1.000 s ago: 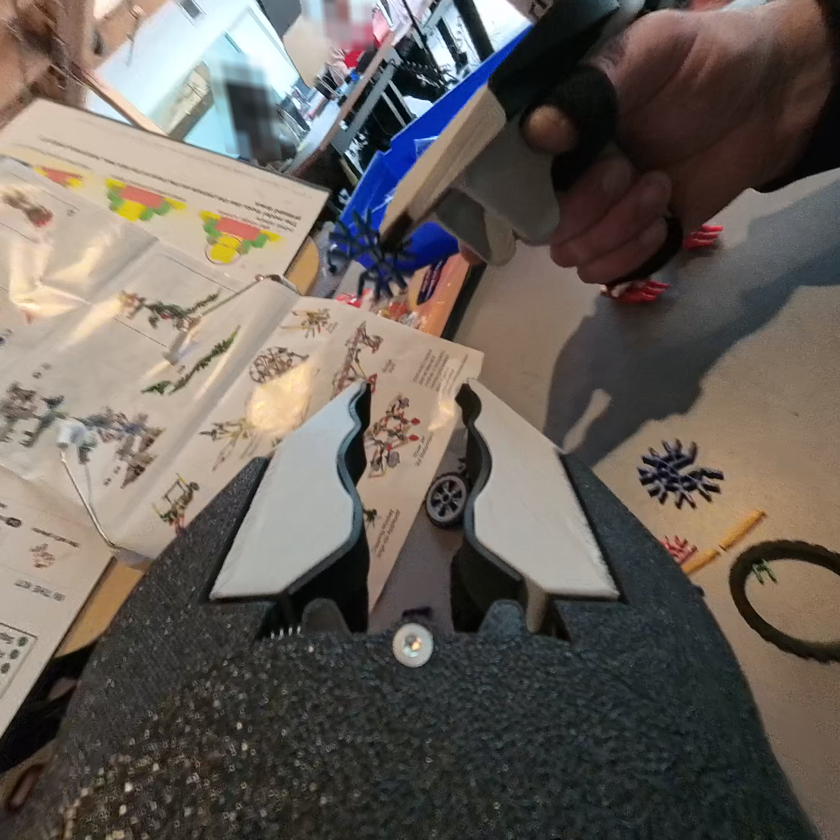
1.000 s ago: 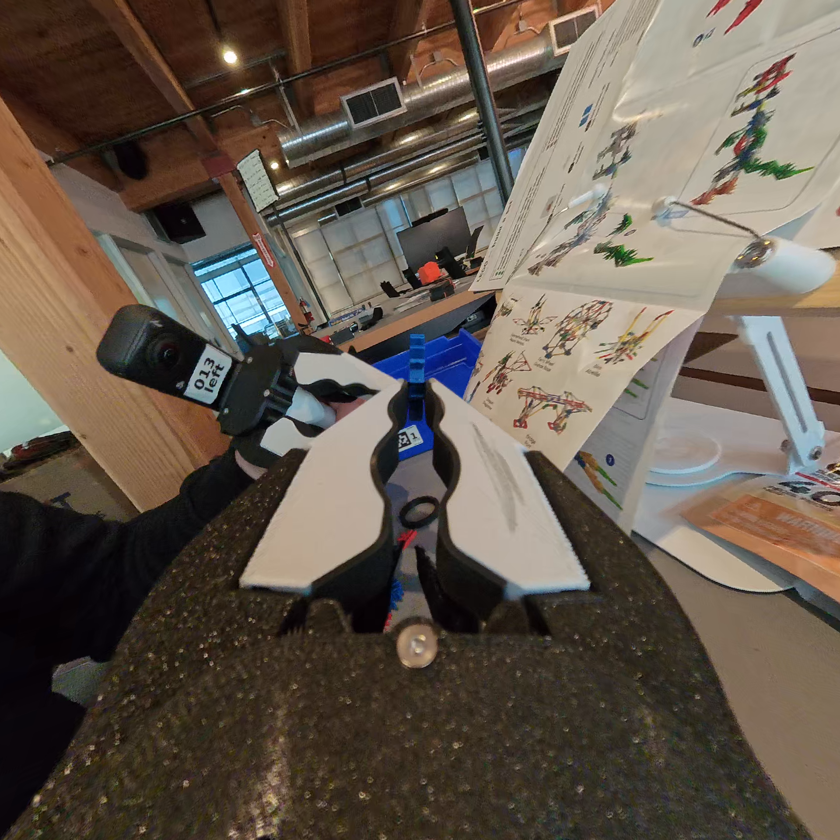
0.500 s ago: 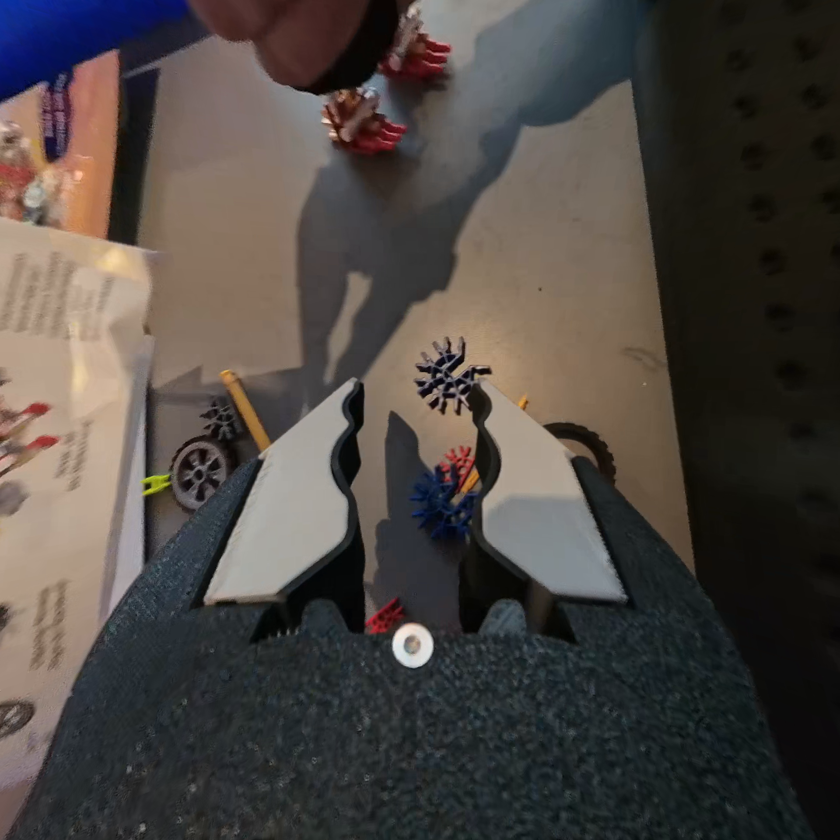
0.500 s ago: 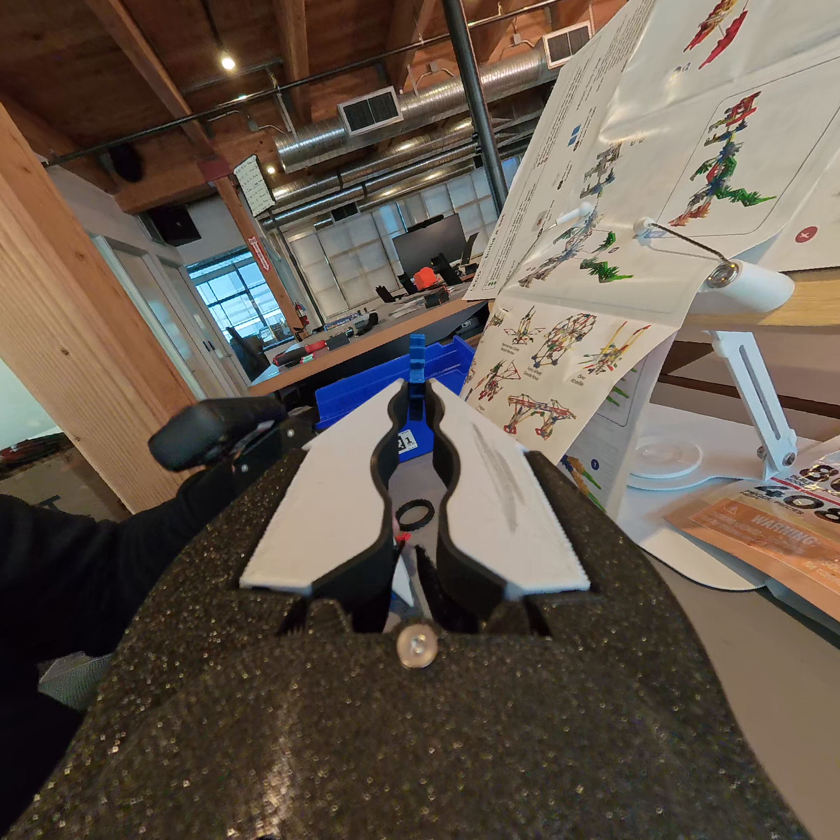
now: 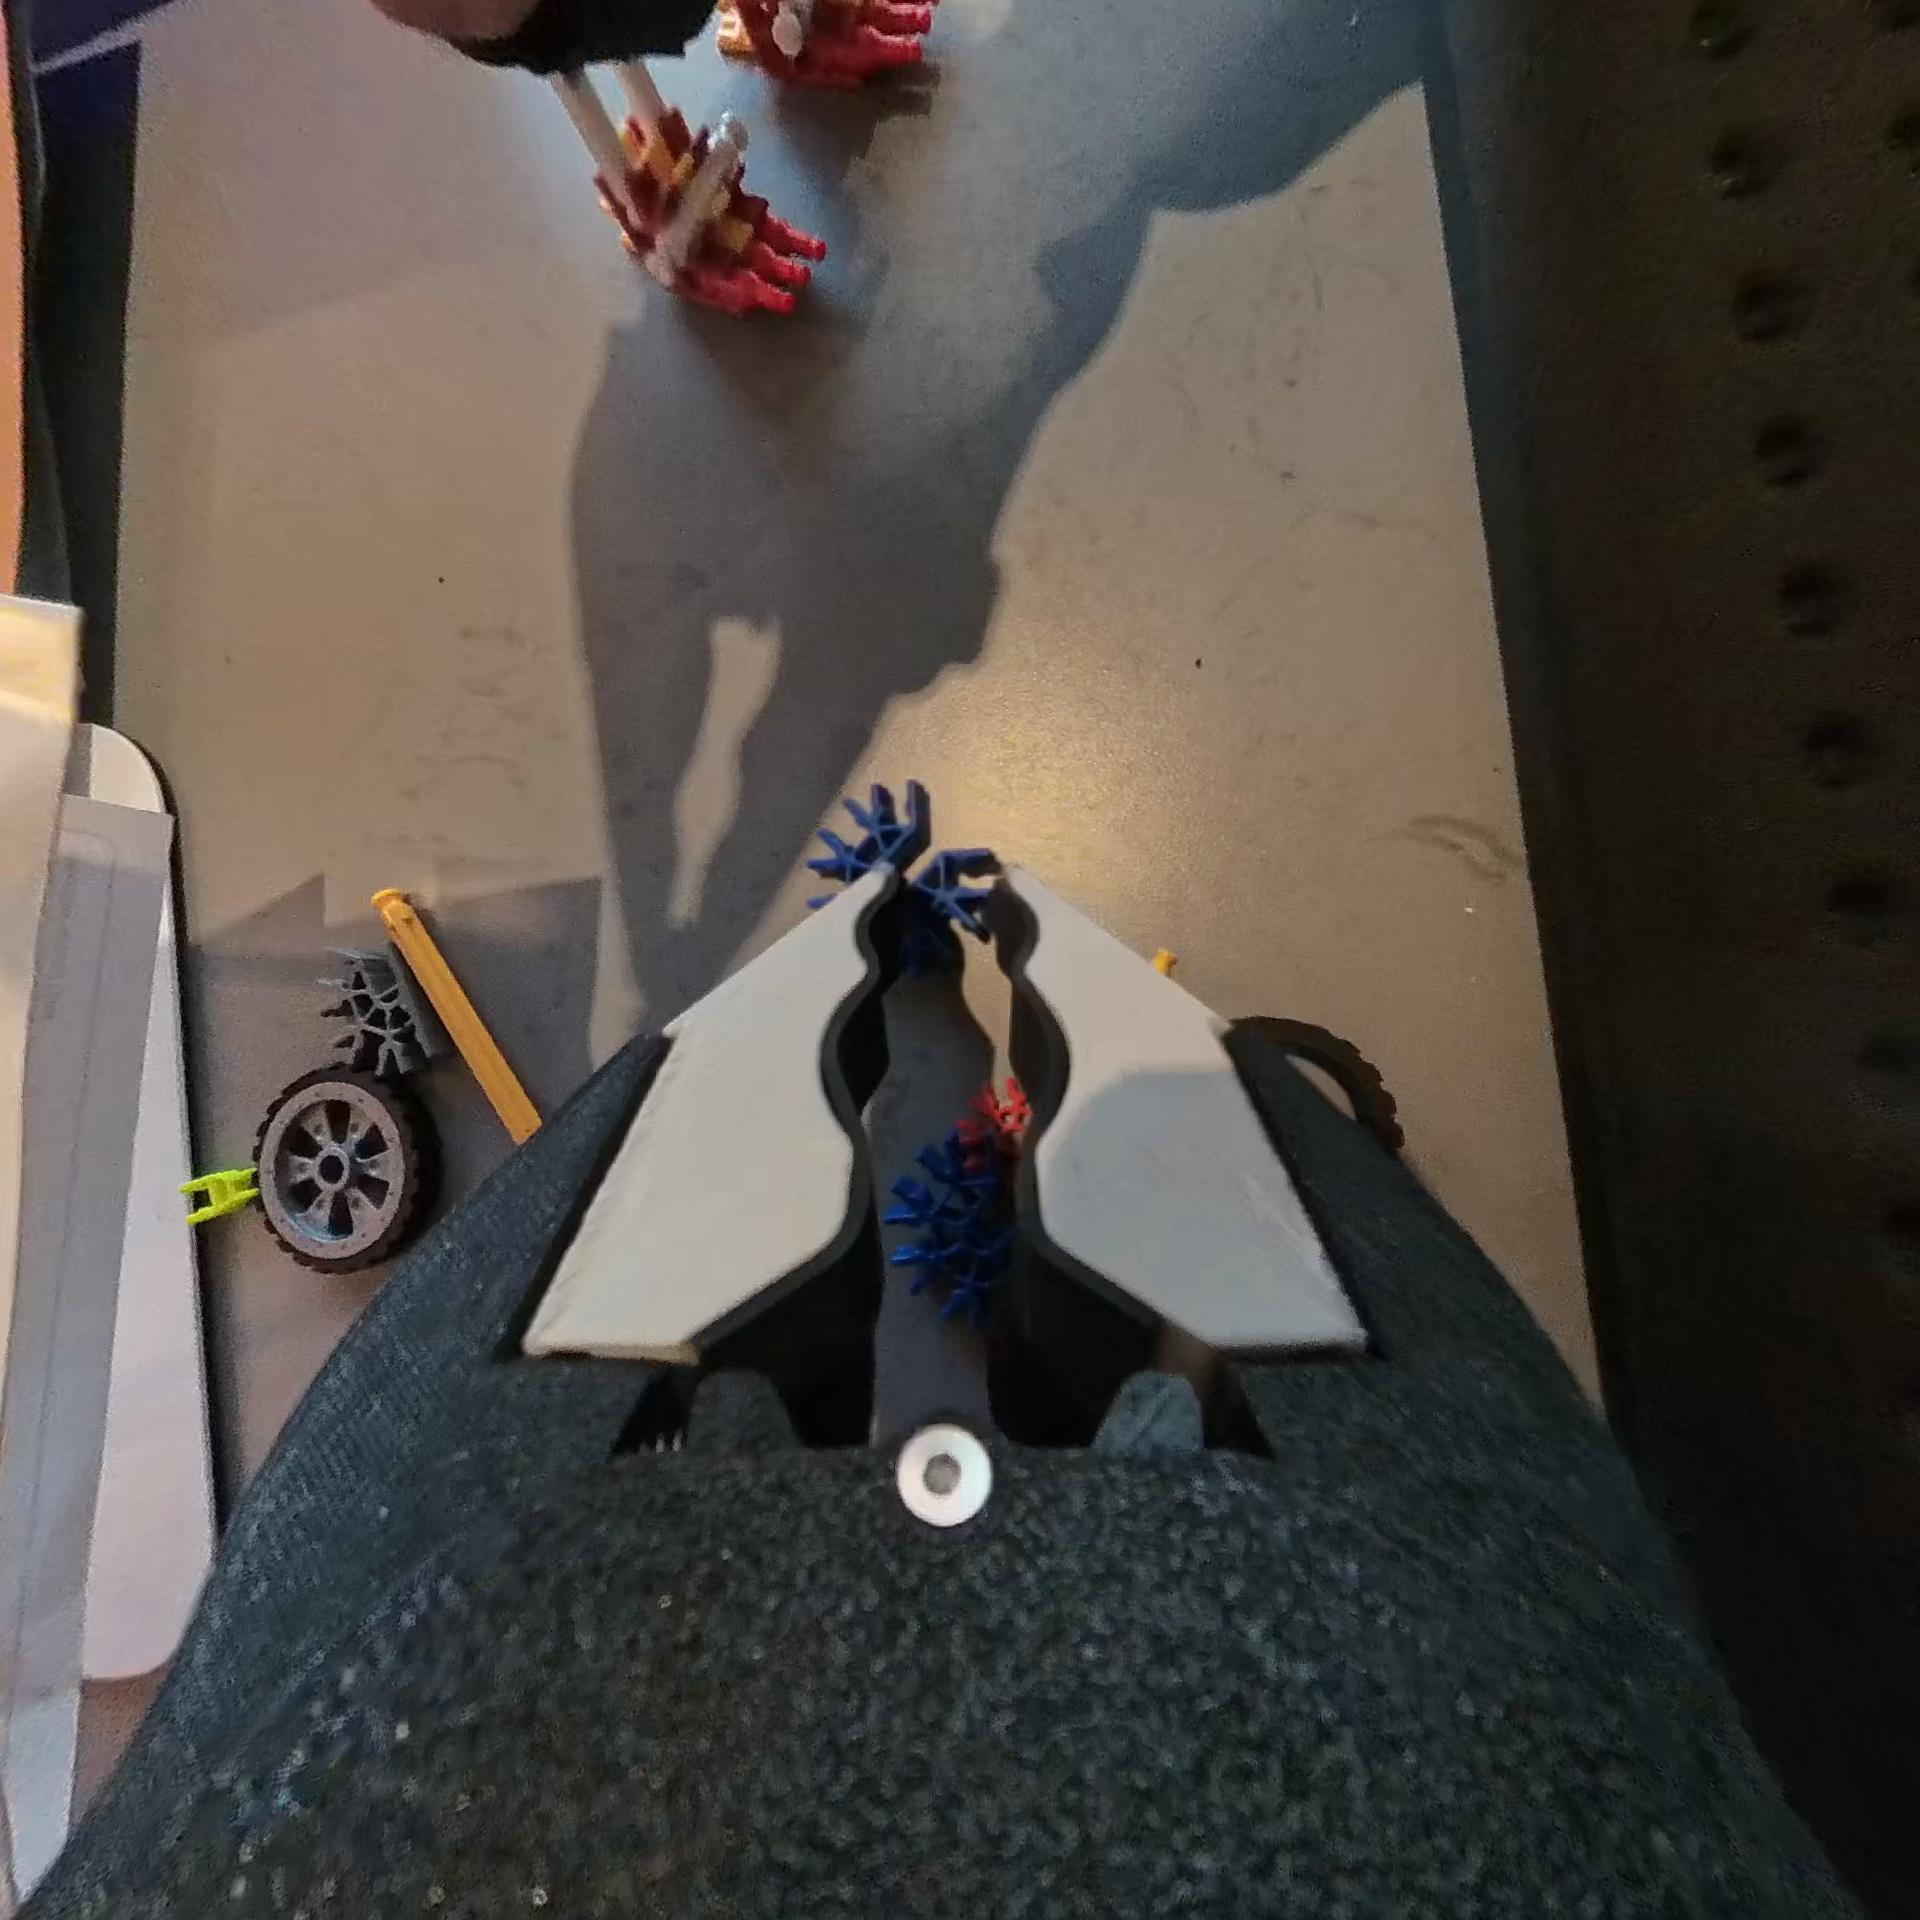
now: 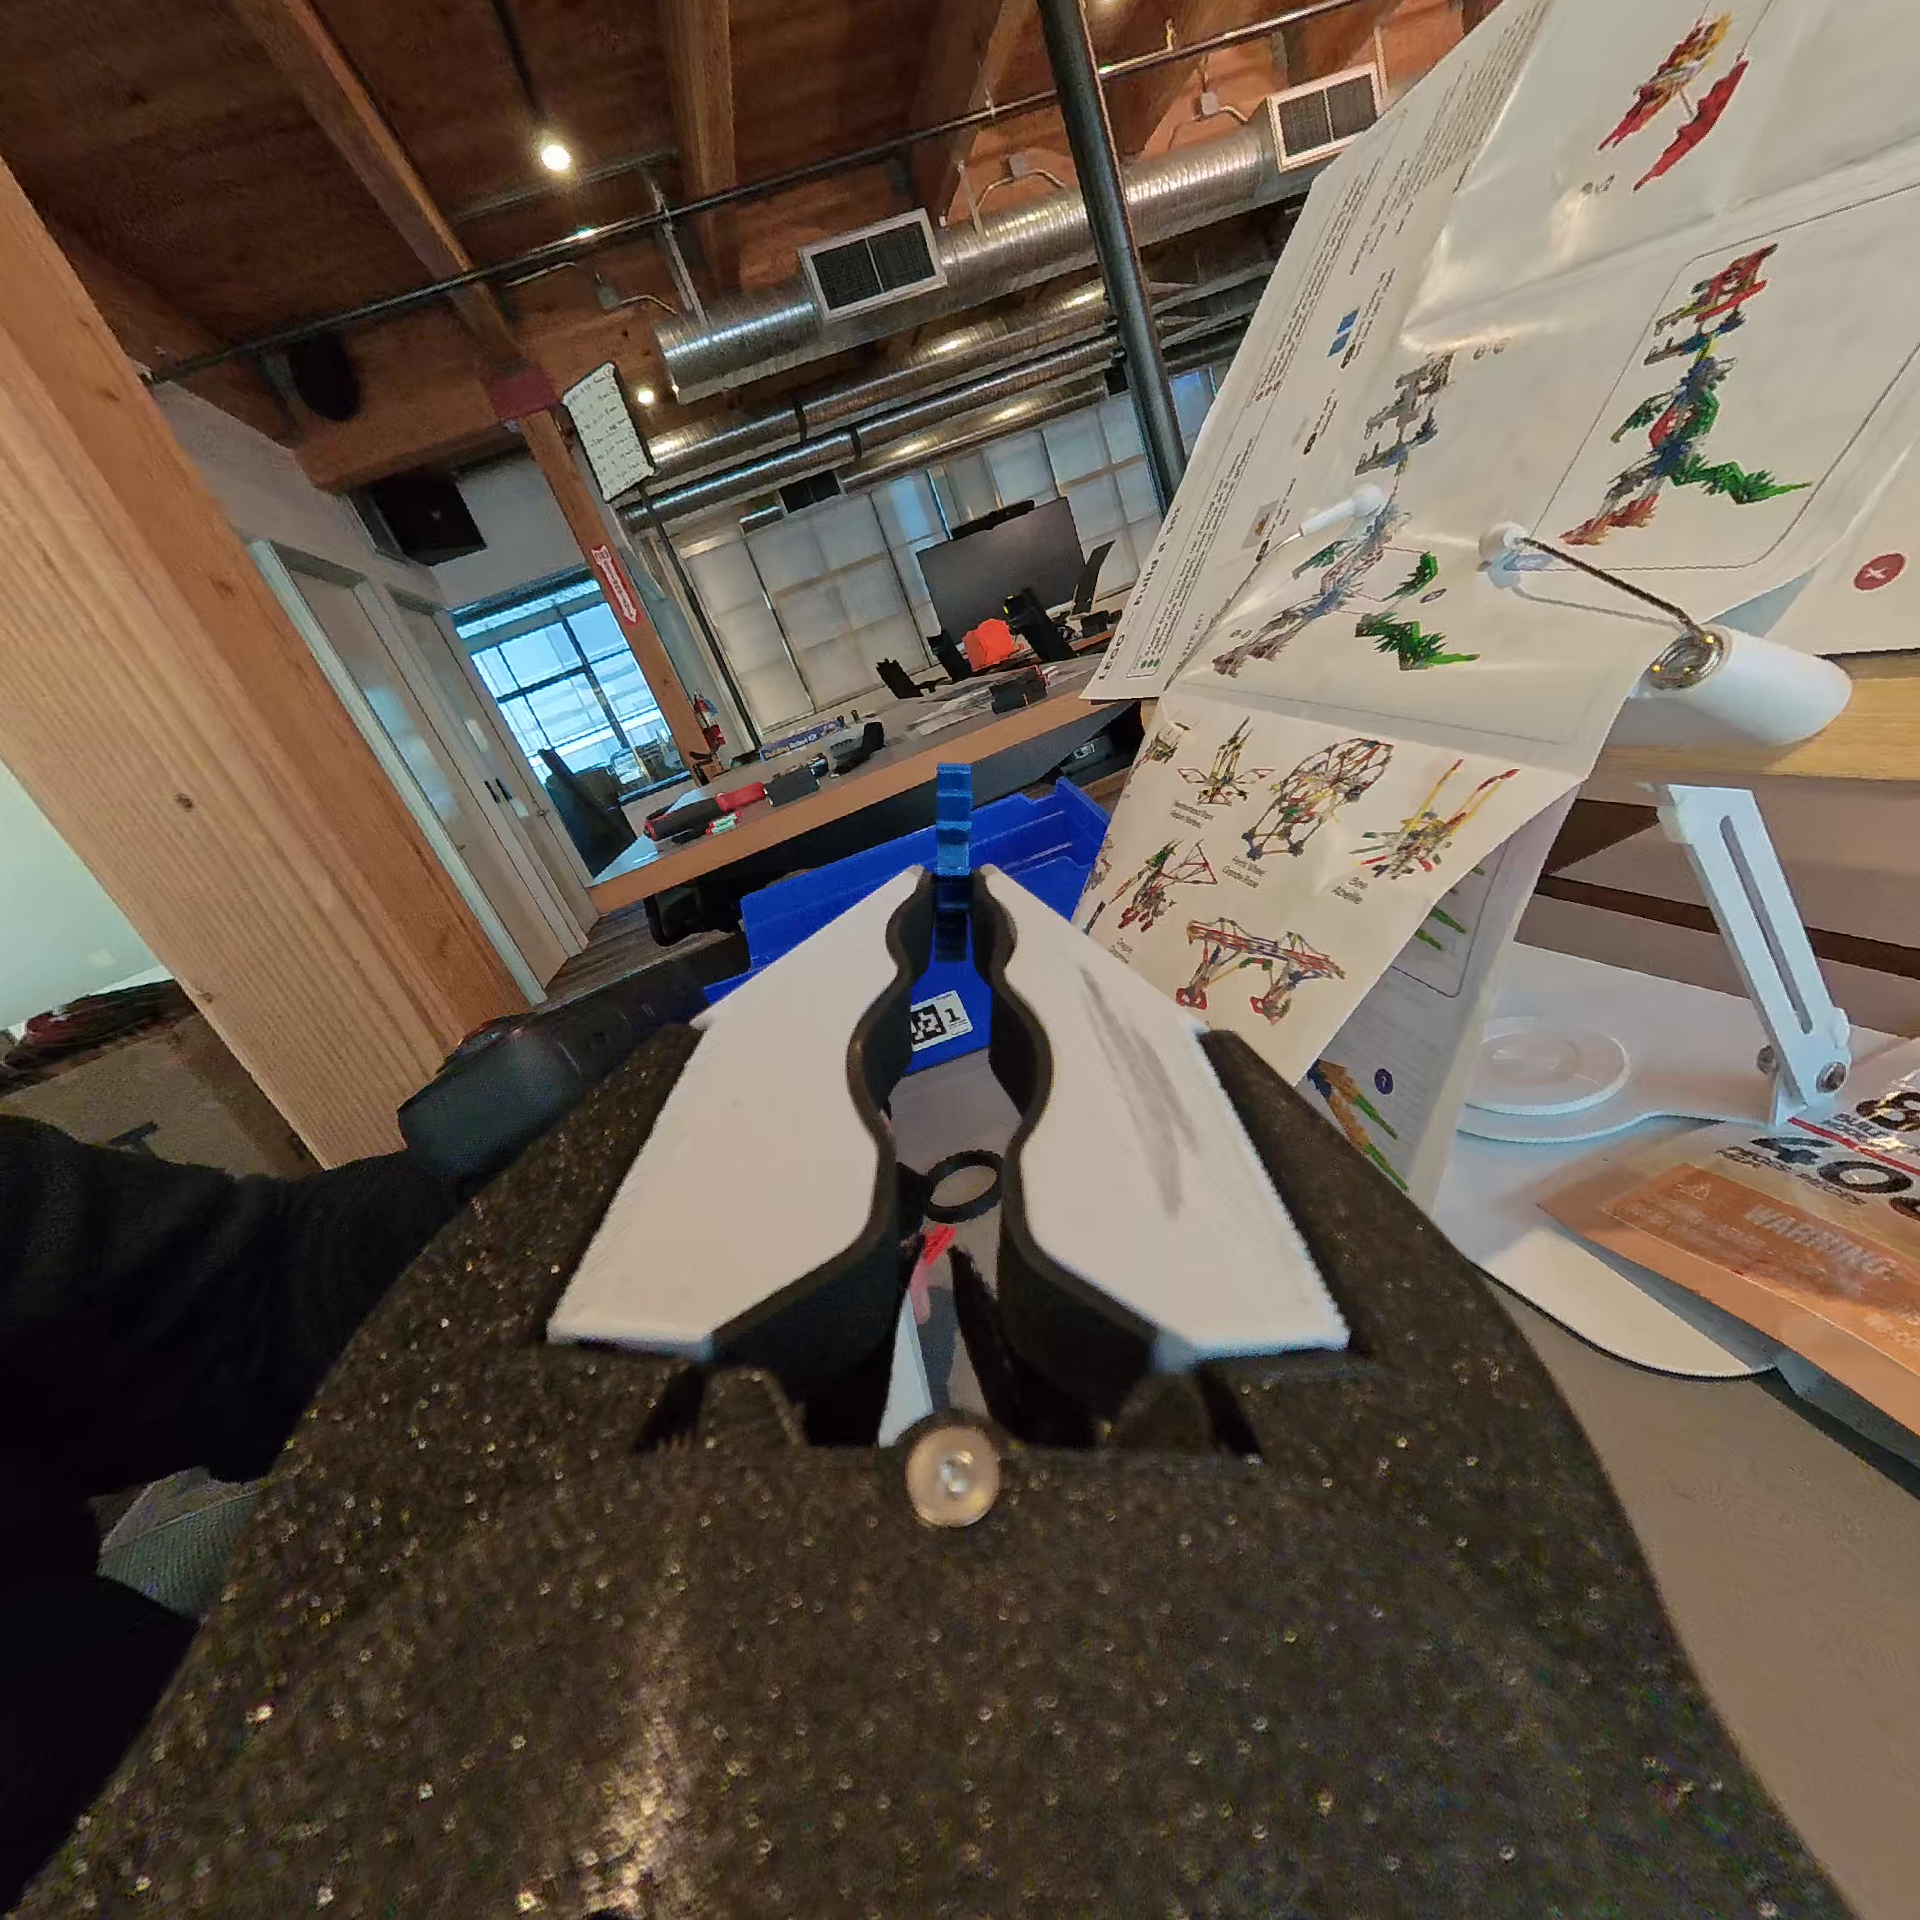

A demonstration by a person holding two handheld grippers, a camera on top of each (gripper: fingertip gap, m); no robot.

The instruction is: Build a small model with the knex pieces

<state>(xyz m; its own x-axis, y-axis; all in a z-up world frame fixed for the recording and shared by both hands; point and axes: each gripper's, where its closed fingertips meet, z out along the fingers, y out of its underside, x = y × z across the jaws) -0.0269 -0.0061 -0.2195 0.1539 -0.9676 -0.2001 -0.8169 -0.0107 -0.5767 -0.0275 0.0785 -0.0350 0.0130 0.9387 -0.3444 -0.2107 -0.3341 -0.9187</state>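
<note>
My left gripper [image 5: 943, 878] points down at the grey table [image 5: 1195, 582]. Its jaws have narrowed onto a blue snowflake connector [image 5: 940, 899] at the fingertips, and part of the connector sticks out past the left tip. A second blue connector [image 5: 951, 1216] and a small red one [image 5: 997, 1112] lie on the table under the fingers. My right gripper [image 6: 953, 883] is raised and level, shut on a blue connector [image 6: 953, 821] held edge-on.
A wheel [image 5: 338, 1169], a grey connector [image 5: 379, 1013], a yellow rod [image 5: 452, 997] and a black tyre ring [image 5: 1340, 1070] lie near the left gripper. A red-and-white assembly [image 5: 717, 218] sits farther off. Instruction sheets on a white stand [image 6: 1507, 520], a blue bin [image 6: 1039, 842] and an orange bag [image 6: 1766, 1216] stand ahead of the right gripper. Tip to tip, the grippers are about 20 cm apart. The wheel [image 5: 338, 1169] lies around 15 cm away from my left fingertips.
My left gripper swung from the instruction sheets down to the table, and its jaws closed in on the blue connector. My right gripper held still, shut on its blue piece.
</note>
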